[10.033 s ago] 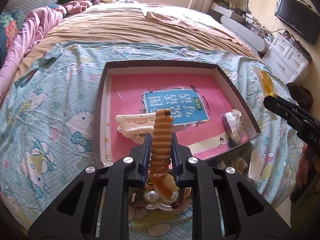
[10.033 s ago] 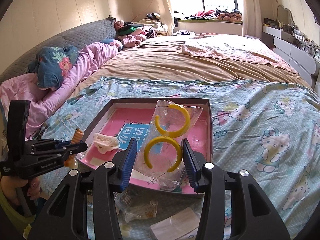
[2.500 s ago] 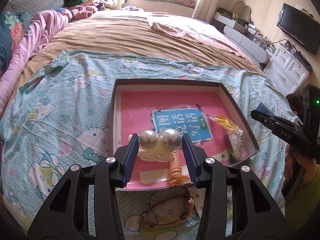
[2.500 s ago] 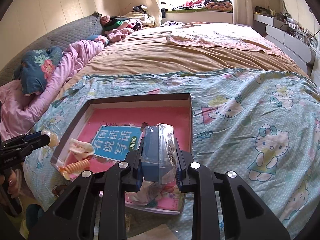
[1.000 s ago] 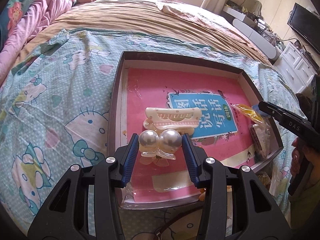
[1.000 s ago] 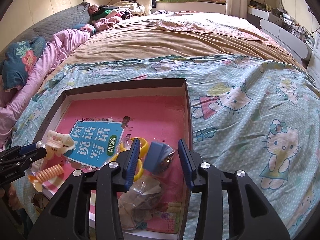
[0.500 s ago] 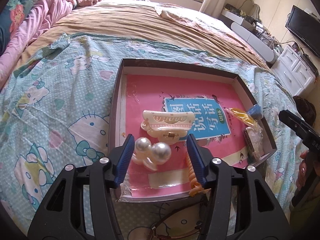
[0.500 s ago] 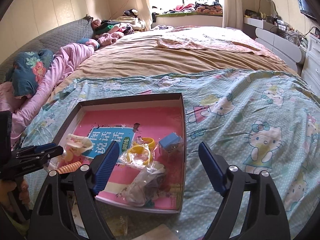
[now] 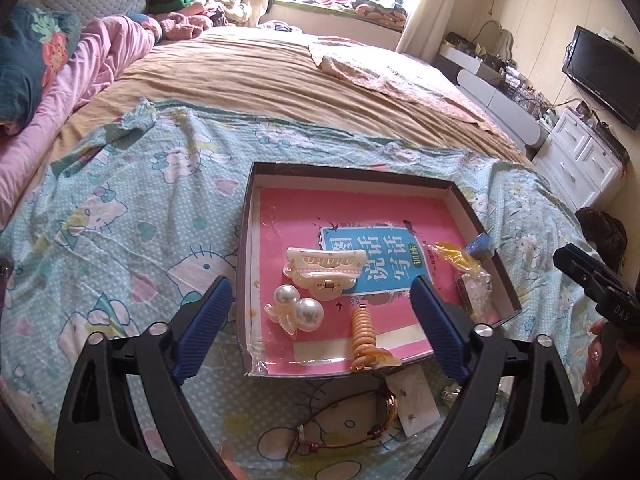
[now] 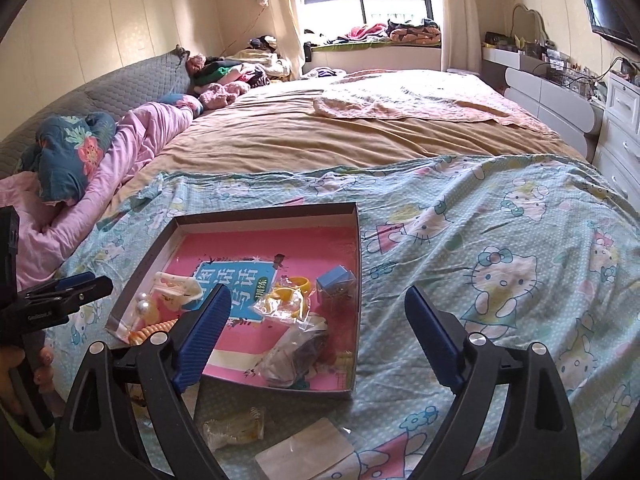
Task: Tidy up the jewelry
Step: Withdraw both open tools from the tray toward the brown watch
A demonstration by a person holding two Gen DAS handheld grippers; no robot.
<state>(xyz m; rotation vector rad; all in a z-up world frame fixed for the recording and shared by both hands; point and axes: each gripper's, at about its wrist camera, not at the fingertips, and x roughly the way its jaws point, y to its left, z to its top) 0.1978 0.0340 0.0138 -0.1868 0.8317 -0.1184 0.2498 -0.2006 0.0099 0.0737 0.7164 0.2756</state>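
A shallow dark box (image 9: 352,171) with a pink floor lies on the bed. In it lie a pearl clip (image 9: 298,309), a cream claw clip (image 9: 325,267), an orange spiral hair tie (image 9: 363,336), a bagged yellow bangle (image 10: 289,293) and a small blue box (image 10: 336,278). My left gripper (image 9: 320,324) is open and empty above the box's near edge. My right gripper (image 10: 318,336) is open and empty above the box's near right corner. A thin bracelet (image 9: 360,424) lies on the sheet in front of the box.
The box rests on a Hello Kitty sheet (image 10: 500,240) near the bed's edge. Small clear packets (image 10: 236,428) and a card (image 10: 304,456) lie on the sheet in front of it. A white dresser (image 9: 580,160) stands to the right of the bed.
My left gripper let go of the pearl clip in the box, opened wide and drew back. My right gripper released the small blue box, opened wide and pulled back and up.
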